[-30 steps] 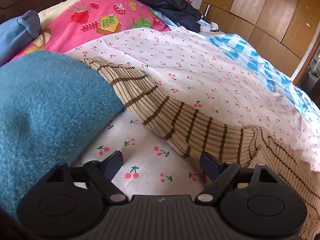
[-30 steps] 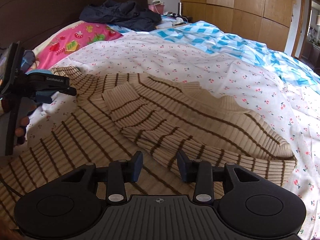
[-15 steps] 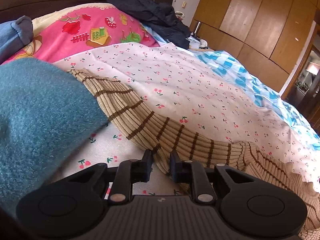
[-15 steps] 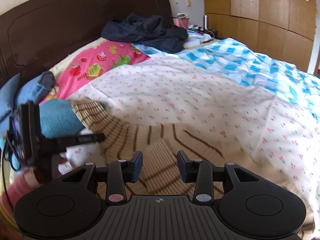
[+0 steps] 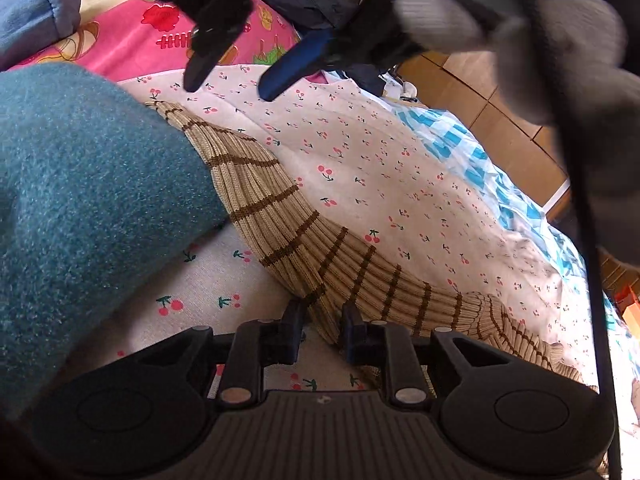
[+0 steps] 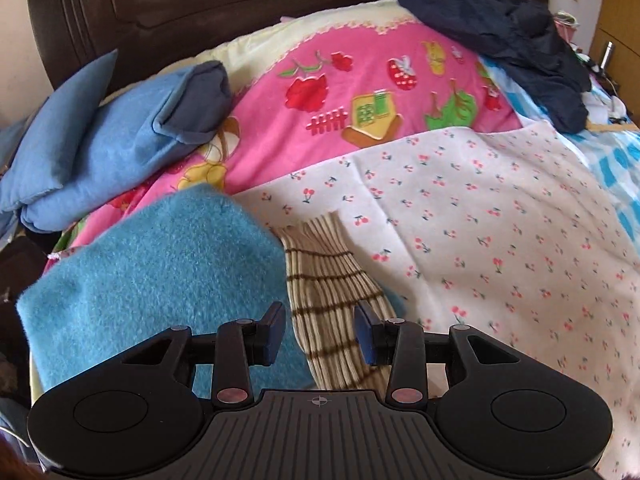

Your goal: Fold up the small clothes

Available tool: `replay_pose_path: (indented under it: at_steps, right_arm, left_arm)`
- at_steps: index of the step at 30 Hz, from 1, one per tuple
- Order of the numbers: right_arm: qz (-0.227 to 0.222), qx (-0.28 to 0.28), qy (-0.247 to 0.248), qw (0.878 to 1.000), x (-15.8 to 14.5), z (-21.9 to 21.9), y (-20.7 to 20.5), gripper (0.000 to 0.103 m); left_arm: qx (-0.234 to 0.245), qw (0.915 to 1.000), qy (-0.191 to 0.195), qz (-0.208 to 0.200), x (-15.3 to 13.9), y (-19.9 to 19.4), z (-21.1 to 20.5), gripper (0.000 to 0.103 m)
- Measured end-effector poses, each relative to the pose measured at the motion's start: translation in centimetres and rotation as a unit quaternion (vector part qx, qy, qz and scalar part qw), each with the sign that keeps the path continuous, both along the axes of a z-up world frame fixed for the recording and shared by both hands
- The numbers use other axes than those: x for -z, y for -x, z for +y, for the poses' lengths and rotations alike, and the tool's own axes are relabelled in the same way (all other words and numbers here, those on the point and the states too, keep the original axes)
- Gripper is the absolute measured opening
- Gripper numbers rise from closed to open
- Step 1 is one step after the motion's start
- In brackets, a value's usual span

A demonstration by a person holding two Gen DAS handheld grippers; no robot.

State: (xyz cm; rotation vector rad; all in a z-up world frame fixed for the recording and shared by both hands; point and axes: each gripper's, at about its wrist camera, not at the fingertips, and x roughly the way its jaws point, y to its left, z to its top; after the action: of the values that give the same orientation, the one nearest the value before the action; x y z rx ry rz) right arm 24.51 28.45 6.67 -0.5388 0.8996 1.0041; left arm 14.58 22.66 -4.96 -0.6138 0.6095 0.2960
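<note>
Left wrist view: the left gripper (image 5: 320, 326) has its fingers clamped on a fold of the striped beige sweater (image 5: 304, 236), probably to lift it; the right gripper (image 6: 320, 334), fingers apart, straddles its sleeve beside the teal blanket (image 6: 160, 280) on the bed (image 6: 500, 240).

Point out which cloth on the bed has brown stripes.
The ribbed beige sweater, beside the plain teal fleece, atop the cherry-print sheet; it alone is striped.

I find no readable text, label, brand or number in either wrist view — only printed patterns.
</note>
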Motion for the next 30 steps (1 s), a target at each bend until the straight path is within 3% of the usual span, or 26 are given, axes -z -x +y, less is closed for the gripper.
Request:
replay_pose_path:
  at_steps: [8, 9, 10, 11, 16, 20, 25, 28, 30]
  right_arm:
    - [-0.026, -0.011, 0.082, 0.996, 4.2, 5.5, -0.2, 0.034]
    - [-0.031, -0.003, 0.088, 0.996, 4.5, 5.7, -0.4, 0.029]
    - [-0.031, 0.004, 0.088, 0.996, 4.6, 5.7, -0.6, 0.016]
    - [-0.033, 0.009, 0.088, 0.996, 4.6, 5.6, -0.6, 0.014]
    - [-0.045, 0.027, 0.045, 0.998, 1.8, 2.9, -0.6, 0.011]
    - [-0.039, 0.091, -0.040, 0.994, -3.0, -3.3, -1.4, 0.011]
    - [-0.028, 0.206, -0.160, 0.965, -8.4, -16.3, -0.8, 0.011]
    - [-0.020, 0.286, -0.224, 0.931, -9.8, -26.4, 0.9, 0.011]
    - [-0.009, 0.338, -0.259, 0.905, -9.3, -32.8, 2.6, 0.011]
  left_arm:
    - [0.001, 1.0000, -0.003, 0.005, 0.3, -0.6, 0.2, 0.029]
    - [0.001, 1.0000, -0.004, 0.005, 0.3, -0.6, 0.1, 0.029]
    - [0.001, 1.0000, -0.005, 0.005, 0.3, -0.6, 0.1, 0.029]
    - [0.001, 1.0000, -0.007, 0.005, 0.3, -0.8, 0.1, 0.029]
    - [0.008, 0.9996, -0.028, 0.004, 0.3, -0.9, -0.9, 0.034]
    - [0.014, 0.9987, -0.049, -0.001, 0.1, -1.0, -1.9, 0.043]
    - [0.055, 0.9931, -0.099, -0.031, -1.3, -0.5, -4.4, 0.044]
    - [0.097, 0.9828, -0.146, -0.058, -2.9, 0.3, -7.1, 0.048]
    - [0.137, 0.9695, -0.190, -0.073, -3.9, 1.0, -9.8, 0.054]
